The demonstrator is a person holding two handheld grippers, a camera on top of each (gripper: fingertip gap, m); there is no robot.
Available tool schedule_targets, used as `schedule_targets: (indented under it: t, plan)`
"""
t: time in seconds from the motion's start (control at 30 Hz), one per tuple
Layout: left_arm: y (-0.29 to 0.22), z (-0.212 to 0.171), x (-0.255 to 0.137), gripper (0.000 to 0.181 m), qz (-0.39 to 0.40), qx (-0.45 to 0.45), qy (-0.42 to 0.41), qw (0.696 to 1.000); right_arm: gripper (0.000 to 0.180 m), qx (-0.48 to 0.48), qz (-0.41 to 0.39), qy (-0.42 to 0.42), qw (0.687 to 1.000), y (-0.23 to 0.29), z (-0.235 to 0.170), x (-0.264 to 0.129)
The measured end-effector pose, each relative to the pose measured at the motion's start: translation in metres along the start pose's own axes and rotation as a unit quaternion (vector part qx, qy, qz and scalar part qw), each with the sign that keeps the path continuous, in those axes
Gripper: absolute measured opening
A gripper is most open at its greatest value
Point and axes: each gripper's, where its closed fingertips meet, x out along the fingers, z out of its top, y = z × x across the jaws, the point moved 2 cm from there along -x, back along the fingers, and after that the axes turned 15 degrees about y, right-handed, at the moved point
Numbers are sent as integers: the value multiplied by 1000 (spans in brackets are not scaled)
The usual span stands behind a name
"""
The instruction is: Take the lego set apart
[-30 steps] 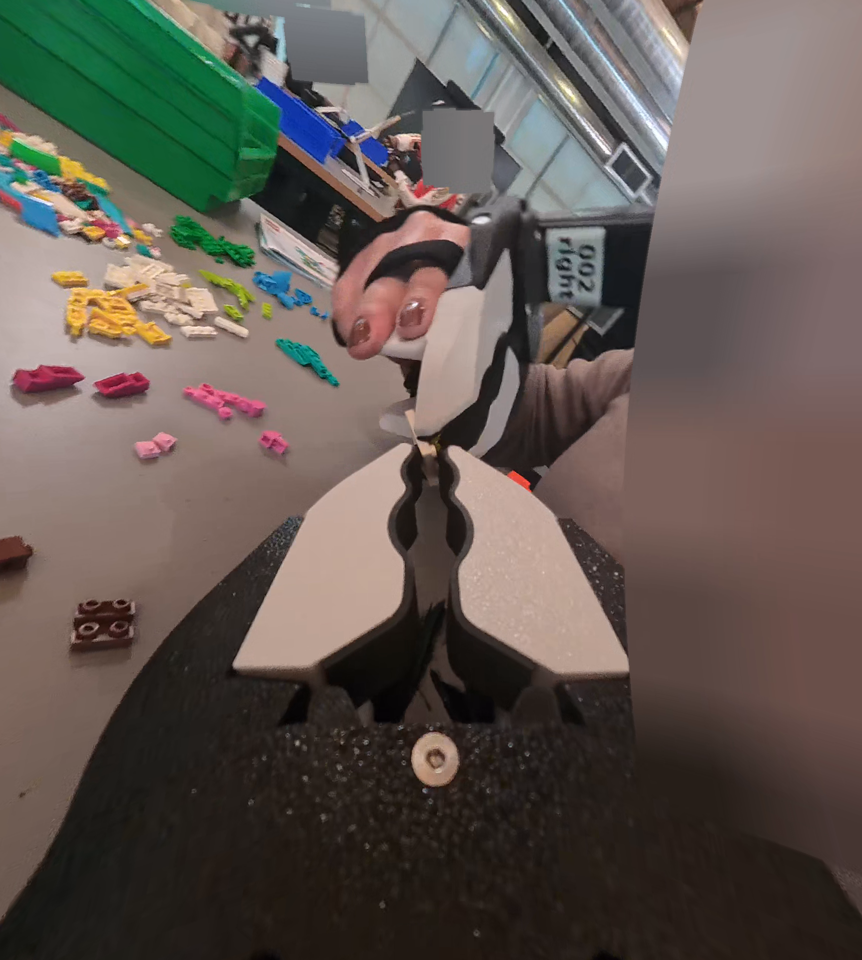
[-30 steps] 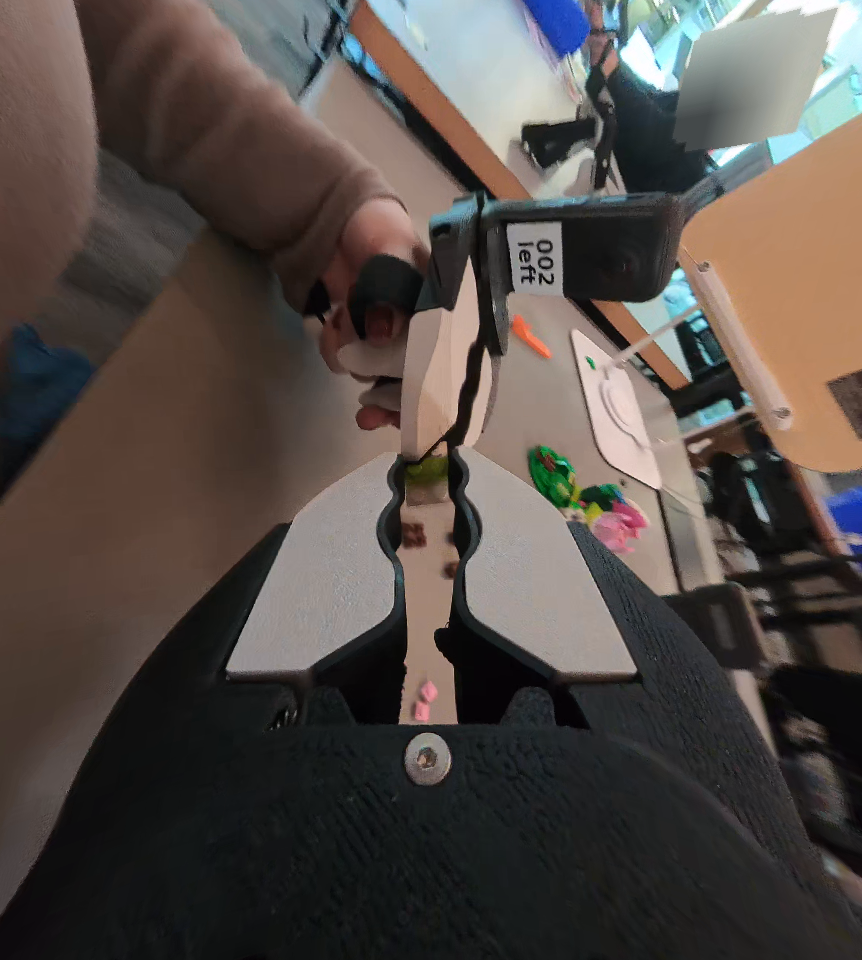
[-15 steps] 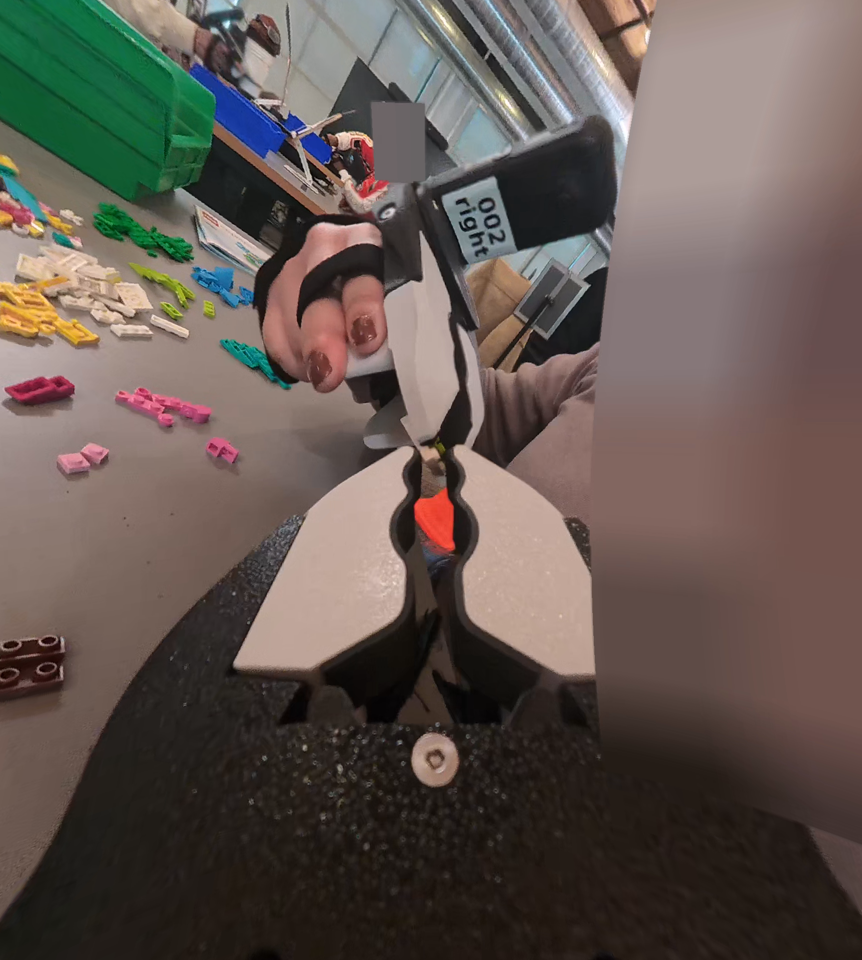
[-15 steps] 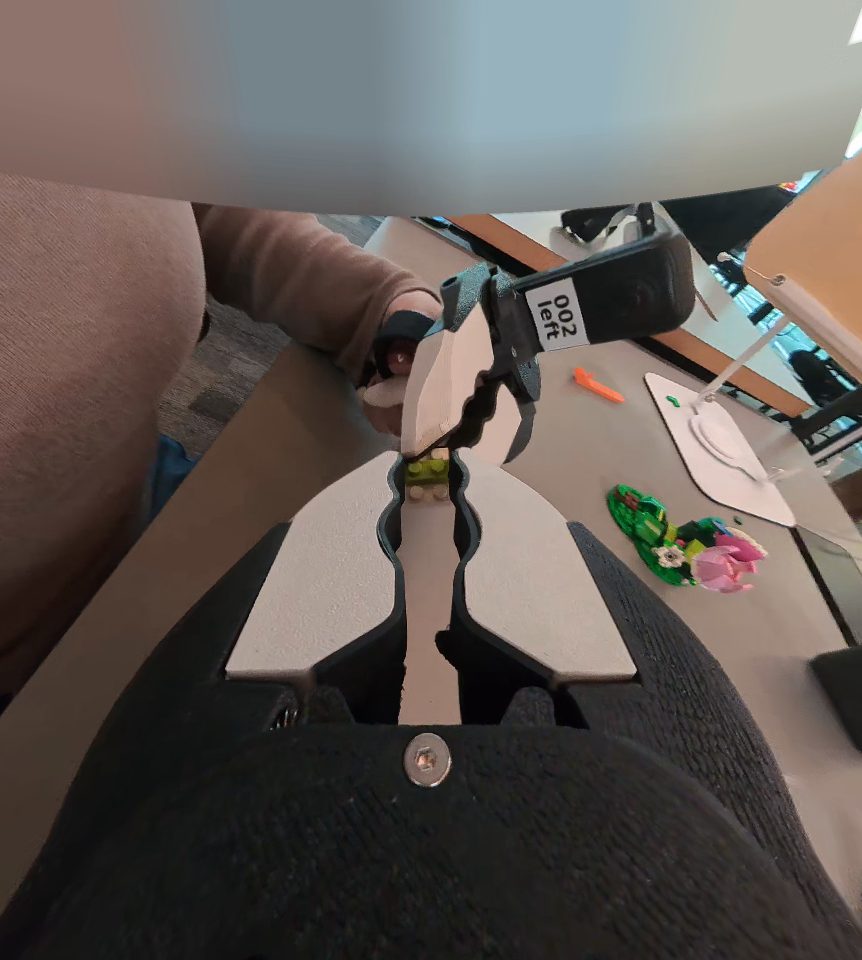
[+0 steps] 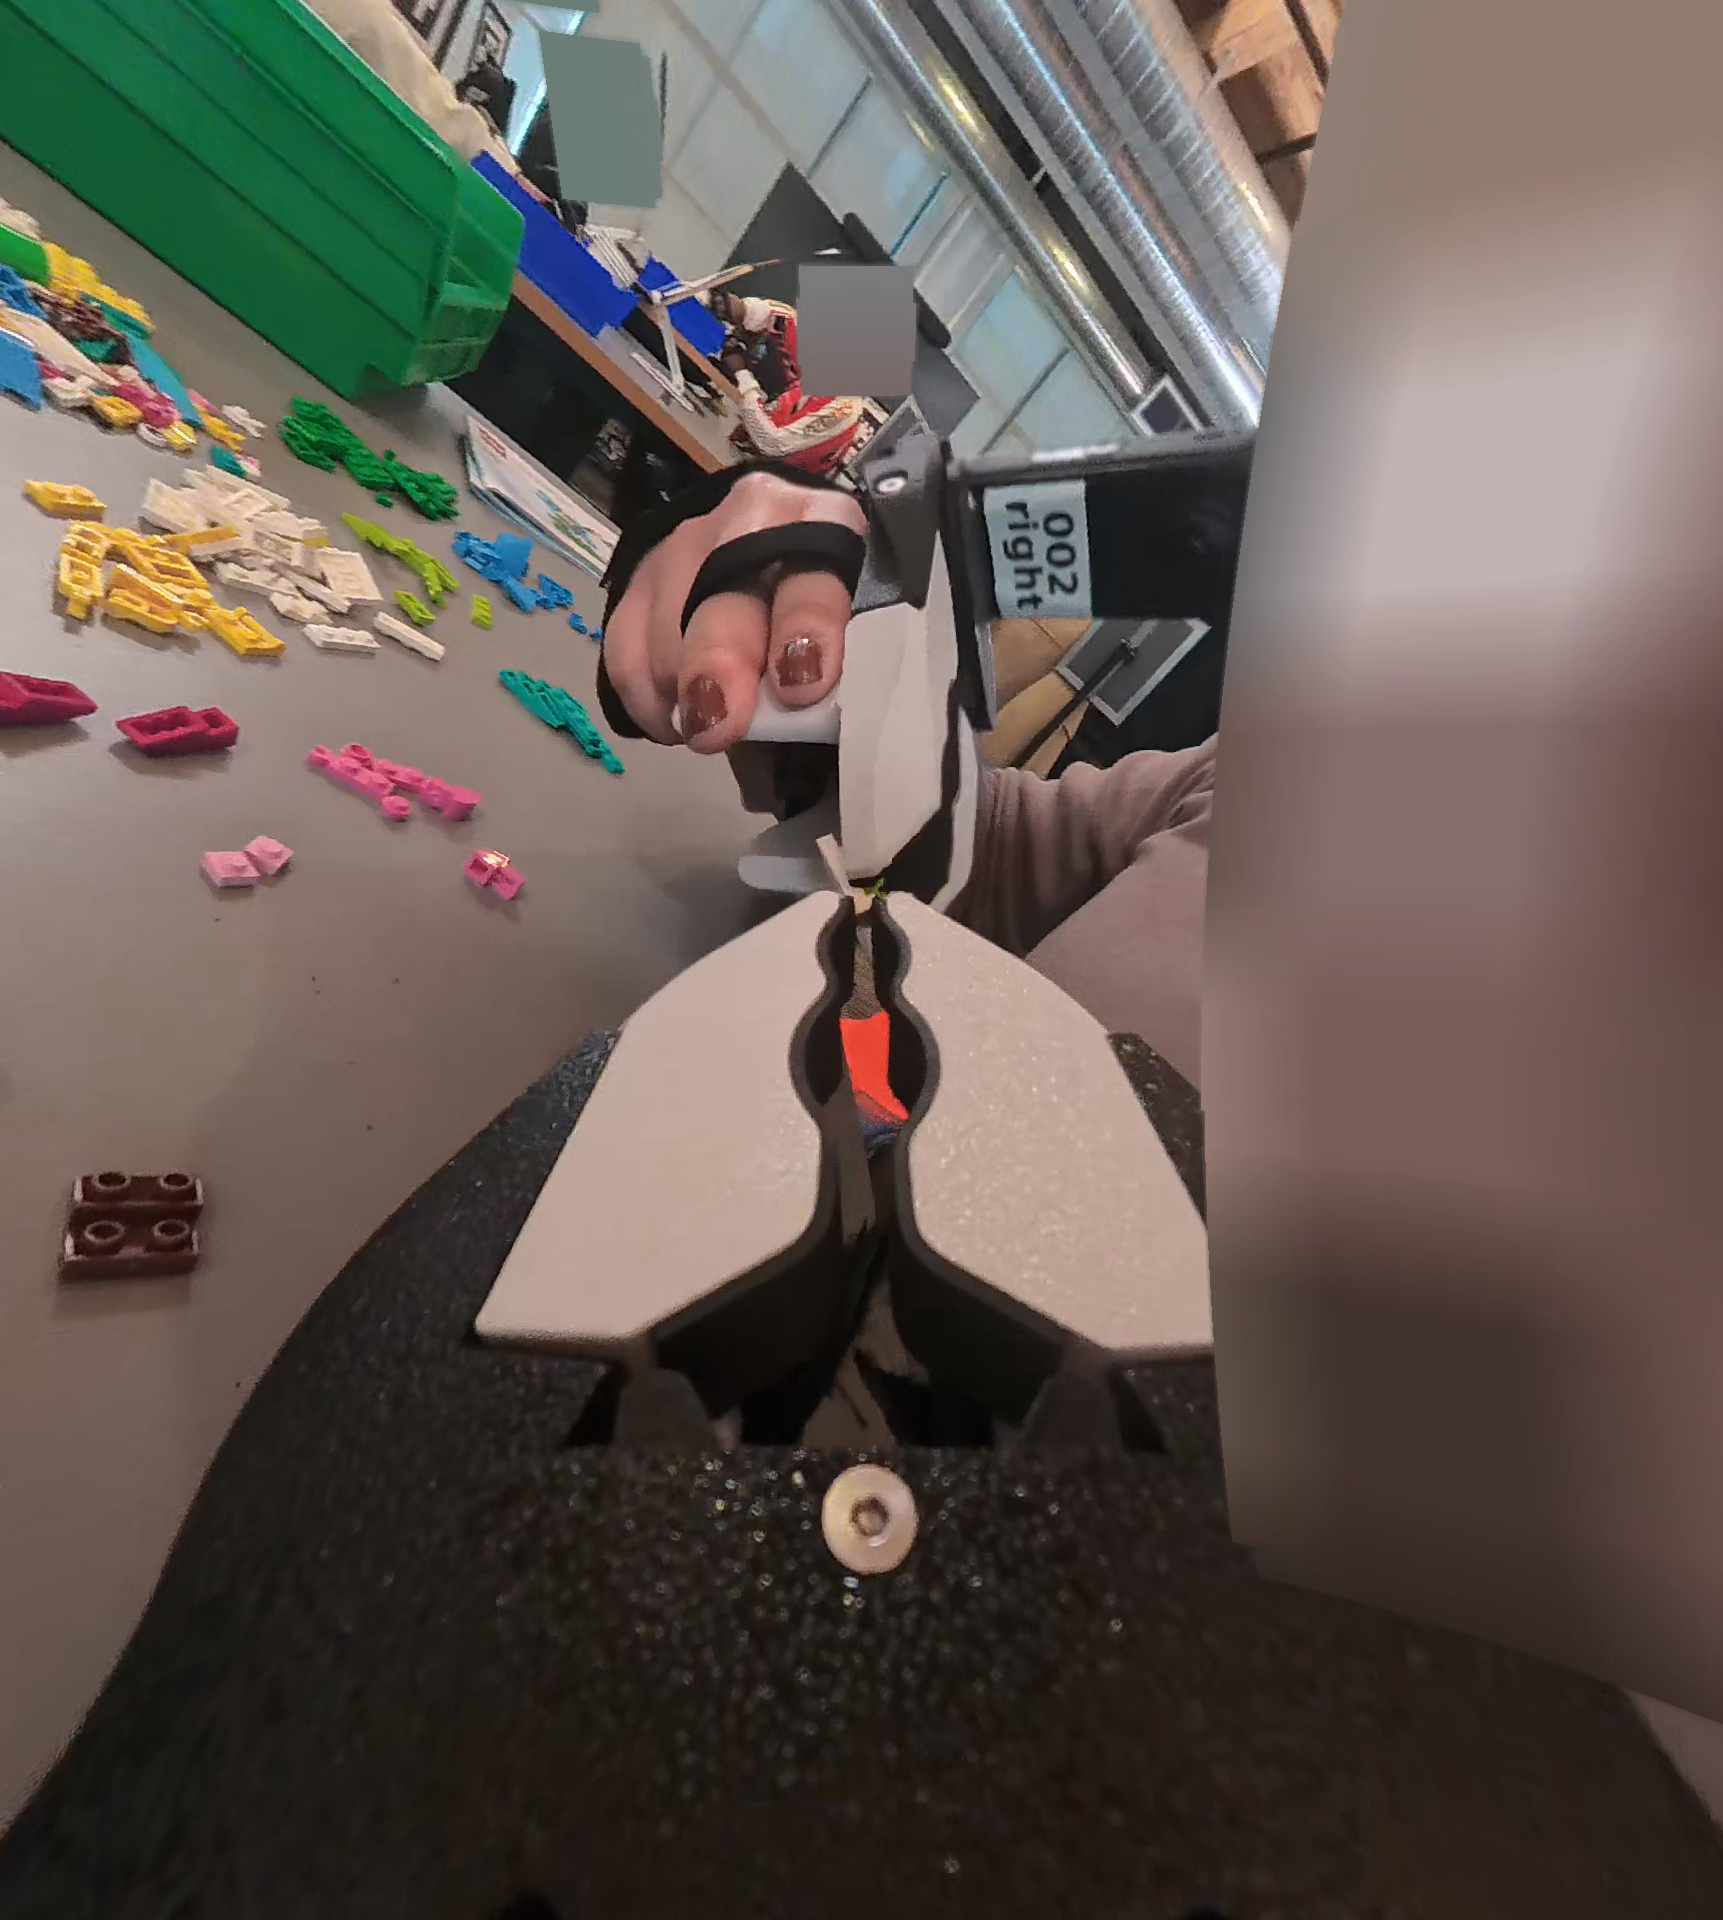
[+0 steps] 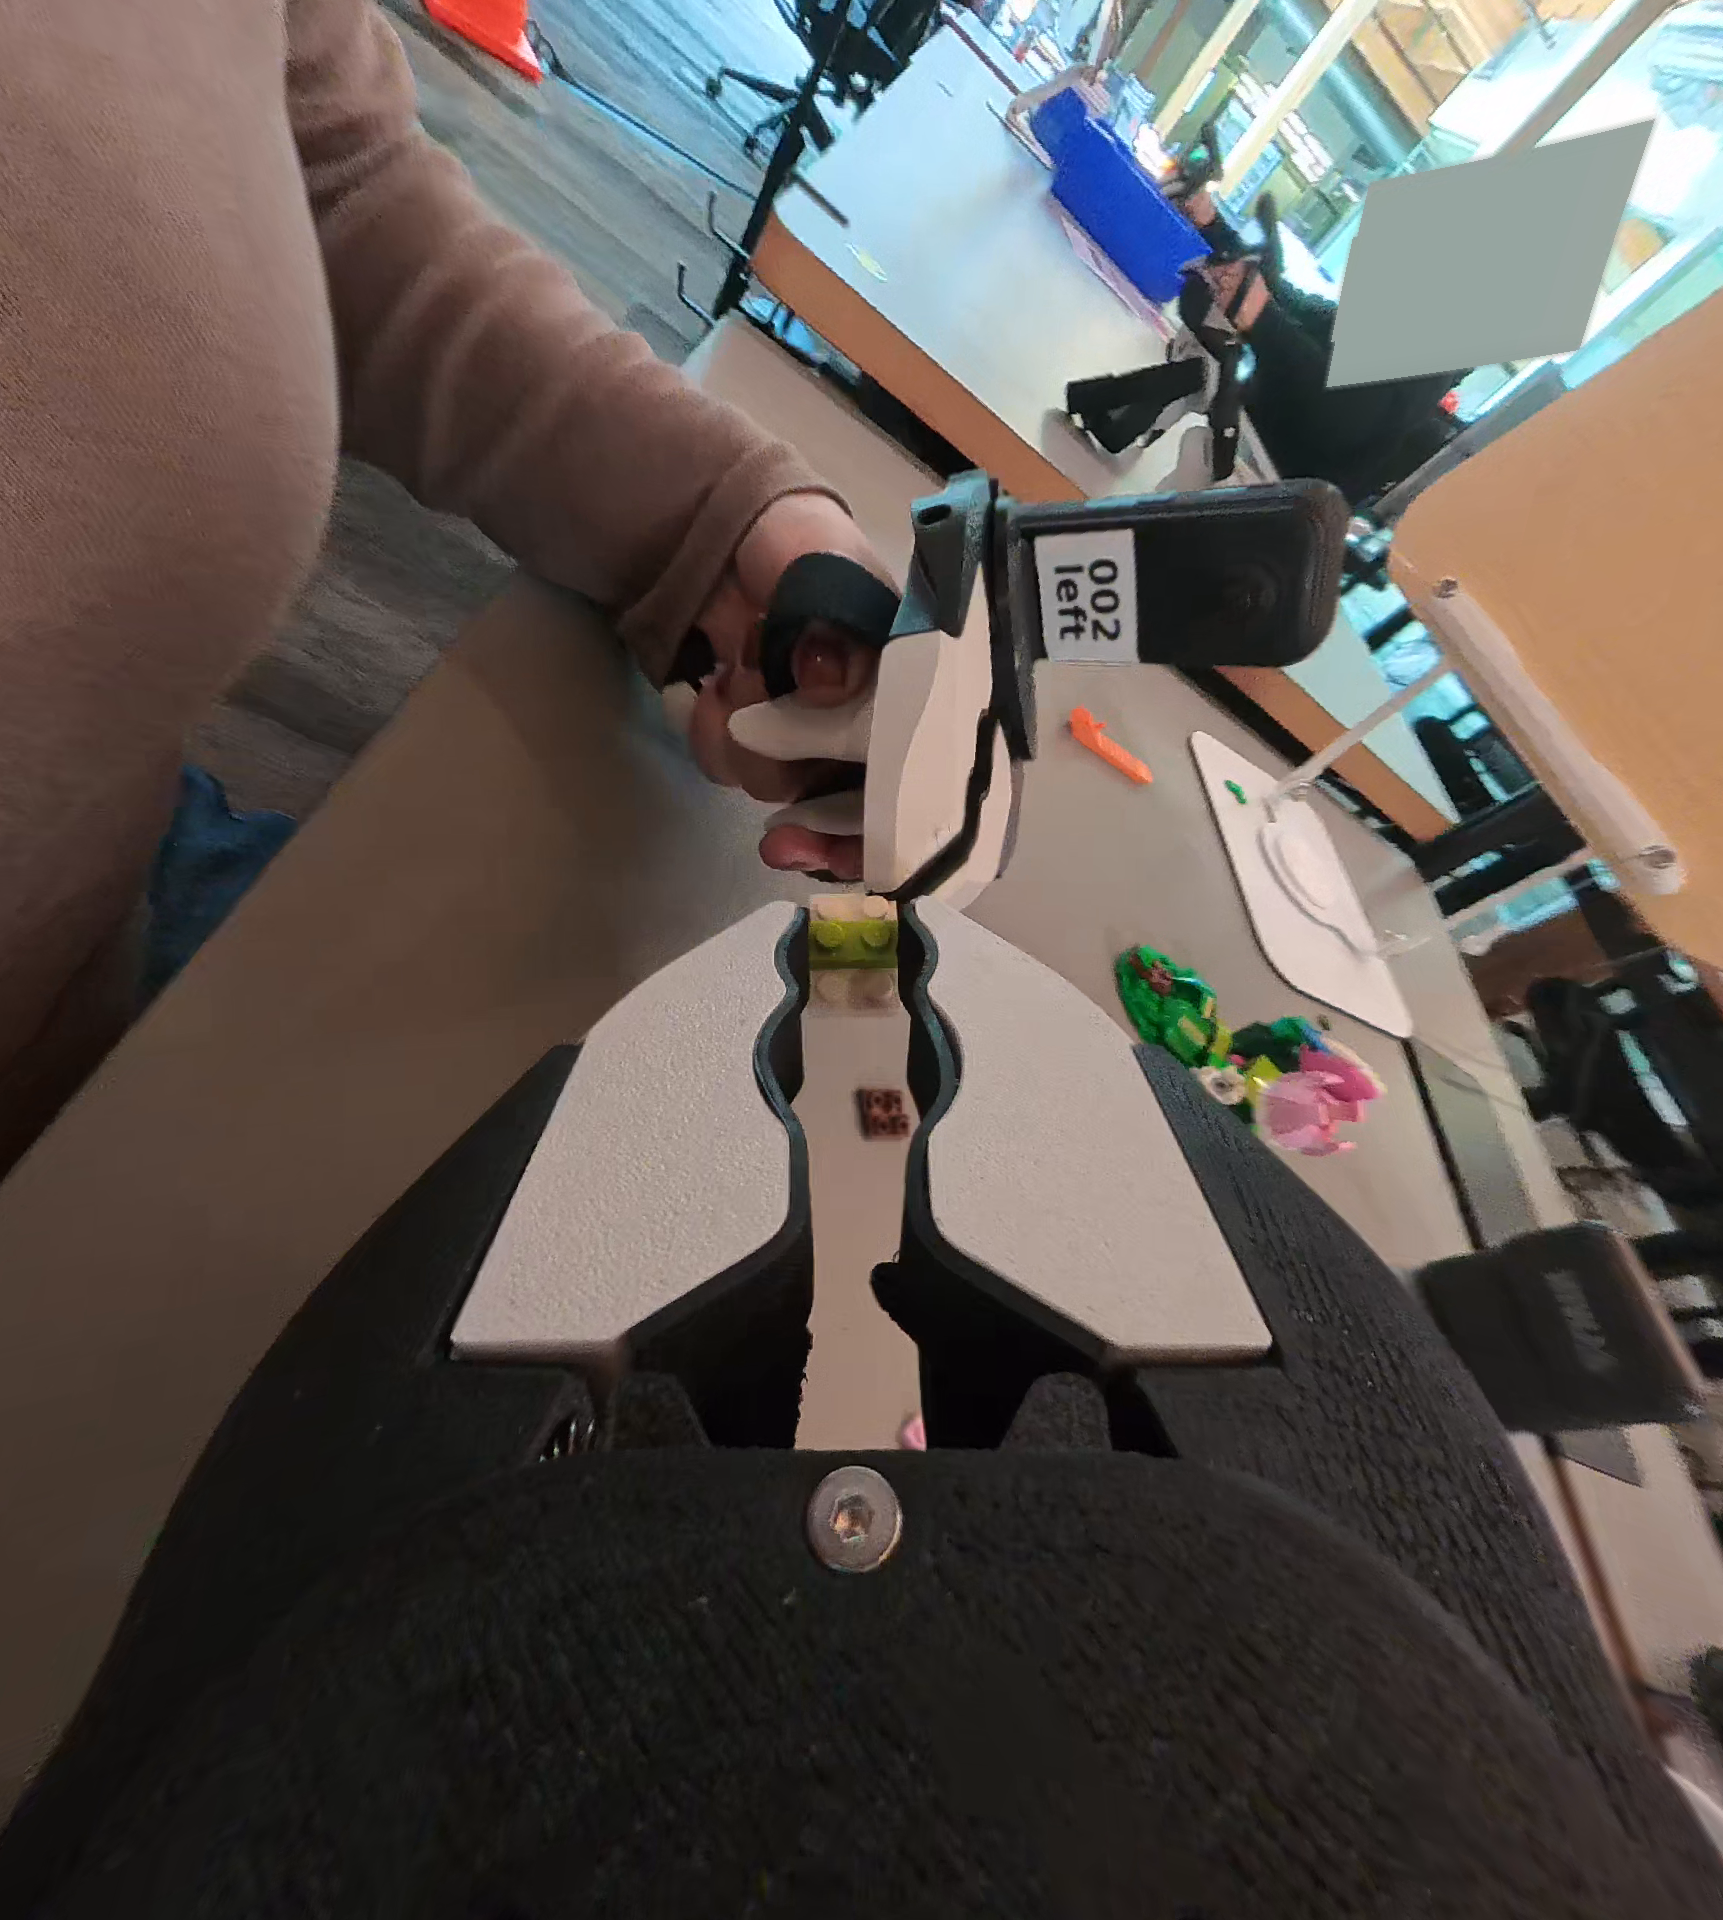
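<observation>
In the left wrist view the left gripper (image 5: 862, 909) pinches, it seems, the thin edge of a small white piece, tip to tip with the right gripper (image 5: 872, 883) above the grey table (image 5: 213, 1039). In the right wrist view the right gripper (image 6: 852, 920) is clamped on a lime-and-white brick stack (image 6: 852, 951), with the left gripper (image 6: 898, 883) touching its top.

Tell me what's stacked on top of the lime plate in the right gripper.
A white plate sits on the lime plate, with another pale plate under it. The left gripper covers the stack's far end, so anything beyond is hidden.
</observation>
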Motion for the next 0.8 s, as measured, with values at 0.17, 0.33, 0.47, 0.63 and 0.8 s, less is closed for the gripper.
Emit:
schedule_targets:
  t: [0.17, 0.33, 0.47, 0.63, 0.8]
  plan:
    - [-2, -1, 4, 4, -9, -15, 5, 1000, 15, -49, -35, 30, 998, 0, -1, 3]
    - [-4, -4, 4, 5, 36, 55, 21, 998, 14, 31, 19, -9, 999, 2, 3, 2]
    - [-10, 1, 3, 5, 66, 110, 15, 992, 13, 156, 83, -87, 980, -3, 8, -2]
    - [-6, 1, 2, 5, 119, 136, 27, 983, 13, 238, 107, -109, 959, -5, 3, 1]
    - [3, -4, 3, 4, 195, 176, 61, 963, 14, 283, 126, -133, 941, -10, 0, -4]
